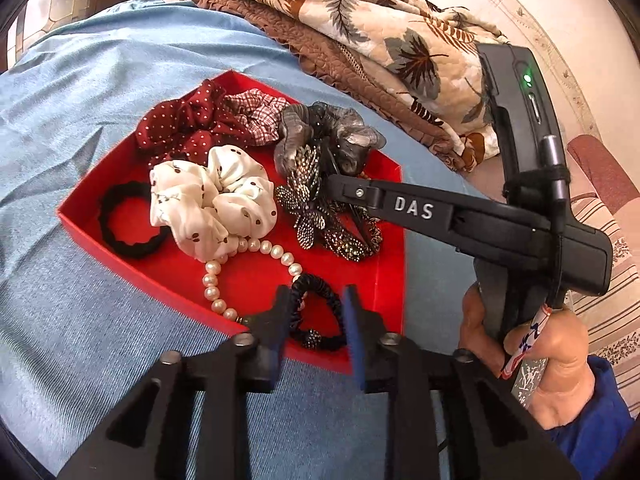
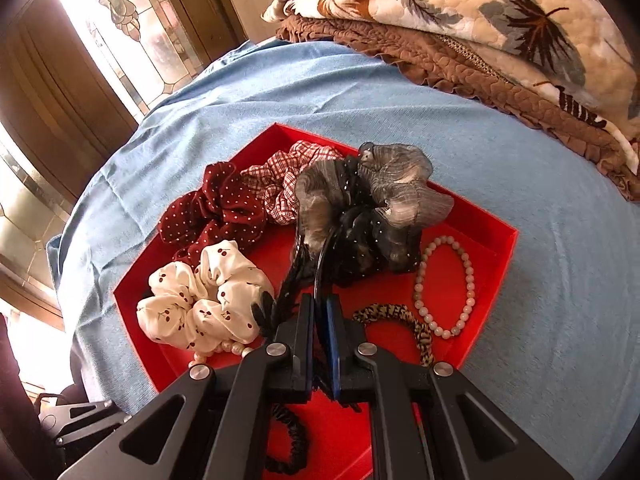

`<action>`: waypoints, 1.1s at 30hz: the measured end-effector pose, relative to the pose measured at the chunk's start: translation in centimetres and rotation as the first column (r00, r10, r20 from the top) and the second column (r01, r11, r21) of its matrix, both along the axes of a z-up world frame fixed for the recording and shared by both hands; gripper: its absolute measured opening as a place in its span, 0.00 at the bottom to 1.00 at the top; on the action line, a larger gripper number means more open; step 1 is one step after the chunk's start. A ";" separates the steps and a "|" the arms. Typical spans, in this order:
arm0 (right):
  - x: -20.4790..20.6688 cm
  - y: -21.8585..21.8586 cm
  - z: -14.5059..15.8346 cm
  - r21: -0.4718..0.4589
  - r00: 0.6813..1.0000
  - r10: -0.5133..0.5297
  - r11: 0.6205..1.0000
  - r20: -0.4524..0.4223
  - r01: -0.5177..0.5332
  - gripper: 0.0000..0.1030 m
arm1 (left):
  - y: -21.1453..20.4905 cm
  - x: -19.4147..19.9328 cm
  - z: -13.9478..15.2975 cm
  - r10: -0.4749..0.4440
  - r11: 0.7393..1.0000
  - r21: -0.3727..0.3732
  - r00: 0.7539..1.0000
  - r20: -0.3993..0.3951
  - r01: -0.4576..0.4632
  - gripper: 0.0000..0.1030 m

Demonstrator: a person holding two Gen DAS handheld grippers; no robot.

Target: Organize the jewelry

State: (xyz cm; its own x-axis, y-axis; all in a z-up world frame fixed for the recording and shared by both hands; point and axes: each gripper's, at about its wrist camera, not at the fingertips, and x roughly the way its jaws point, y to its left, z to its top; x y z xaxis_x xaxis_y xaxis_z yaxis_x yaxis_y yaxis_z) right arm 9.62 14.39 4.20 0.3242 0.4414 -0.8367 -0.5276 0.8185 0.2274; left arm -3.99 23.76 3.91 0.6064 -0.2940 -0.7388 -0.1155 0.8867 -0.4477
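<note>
**Right jaws clamped on beaded hair piece over red tray; left jaws parted around black elastic**

Red tray [image 1: 100, 208] sat on a blue bedspread [image 1: 80, 80], folded leaf-print quilt [image 1: 360, 20] at 1 o'clock of it. The tray held a polka-dot scrunchie [image 1: 180, 124], plaid scrunchie [image 1: 256, 116], cherry-print scrunchie [image 1: 208, 200], grey organza scrunchie [image 1: 320, 128], plain black hair tie [image 1: 120, 228], pearl bracelet [image 1: 248, 264], and in the right wrist view a pale bead bracelet [image 2: 448, 284] and an animal-print hair tie [image 2: 400, 316] at the 4 o'clock side.

Right gripper [image 2: 320, 320] was shut, pads pinching a thin black band that ran up into the grey organza scrunchie; the left wrist view showed its tip at the beaded leaf-shaped hair piece [image 1: 308, 200]. Whether band and beaded piece were one item could not be told.

Left gripper [image 1: 316, 308] had its jaws partly open, straddling a black ruched elastic [image 1: 320, 312] at the tray's 6 o'clock edge; pads did not look to press on it.

Risks, as judged:
- The thin pinched band could slip out of the narrow grip on a lift.
- The beaded piece lay against the organza scrunchie, so a pull might drag both and scatter neighbours.
- The pearl bracelet was touching the black elastic; closing the left jaws might catch pearls too.
- The light tray could slide on the soft bedspread.
</note>
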 end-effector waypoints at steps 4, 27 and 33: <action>-0.7 -0.5 1.0 0.007 1.000 -0.014 1.000 0.018 0.013 0.21 | 0.1 -0.5 0.7 0.002 1.000 -0.002 1.000 0.013 -0.002 0.34; -13.2 -13.0 4.6 0.108 0.953 -0.298 0.951 0.058 0.291 0.42 | -2.3 -5.9 7.3 0.057 0.953 0.283 0.983 0.176 -0.106 0.68; -16.4 -15.2 5.2 0.121 0.924 -0.371 0.925 0.094 0.360 0.49 | -4.1 -7.5 9.3 0.049 0.901 0.409 0.970 0.238 -0.146 0.74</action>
State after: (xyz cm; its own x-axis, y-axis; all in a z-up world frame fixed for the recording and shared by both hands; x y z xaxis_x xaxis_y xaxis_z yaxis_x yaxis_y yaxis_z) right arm -6.76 -0.82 9.38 0.5689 0.3527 -0.7430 -0.2229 0.9357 0.2735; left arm -11.52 19.62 13.24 0.7747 0.0834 -0.6268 -0.1542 0.9863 -0.0593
